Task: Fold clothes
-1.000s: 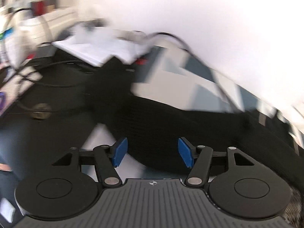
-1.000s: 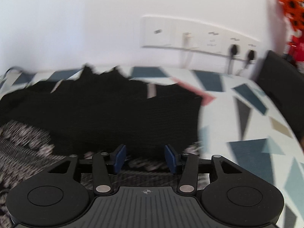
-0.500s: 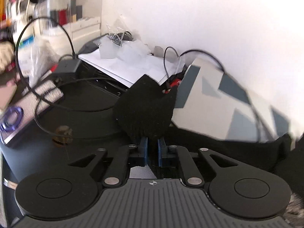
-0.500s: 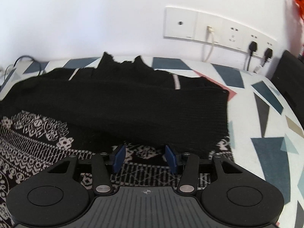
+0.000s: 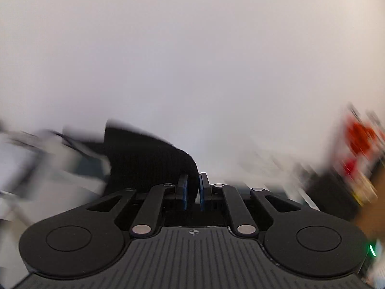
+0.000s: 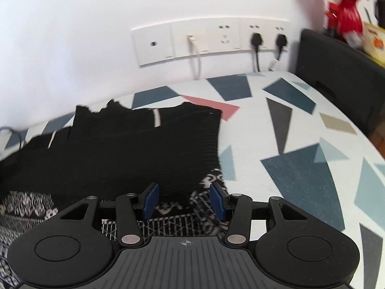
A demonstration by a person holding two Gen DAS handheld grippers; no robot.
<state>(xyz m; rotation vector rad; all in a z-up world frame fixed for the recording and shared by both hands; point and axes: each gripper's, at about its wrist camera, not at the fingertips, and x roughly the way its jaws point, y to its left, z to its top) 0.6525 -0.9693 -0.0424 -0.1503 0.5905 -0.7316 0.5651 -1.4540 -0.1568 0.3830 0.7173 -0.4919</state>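
My left gripper (image 5: 193, 191) clamps black sweater (image 5: 149, 161) fabric, lifted at frame centre-left. My right gripper (image 6: 184, 201) hovers with fingers apart over the patterned hem (image 6: 168, 224), low in frame.

A white wall (image 6: 72, 36) stands behind the worktop (image 6: 300, 125), which carries a cover with blue, grey and pink shapes; on the wall there is a row of white sockets (image 6: 209, 39); two black plugs (image 6: 256, 39) and one white cable (image 6: 197, 57) are in them; at the right stands a black box (image 6: 336, 72), and above it something red and orange (image 6: 344, 4), blurred.
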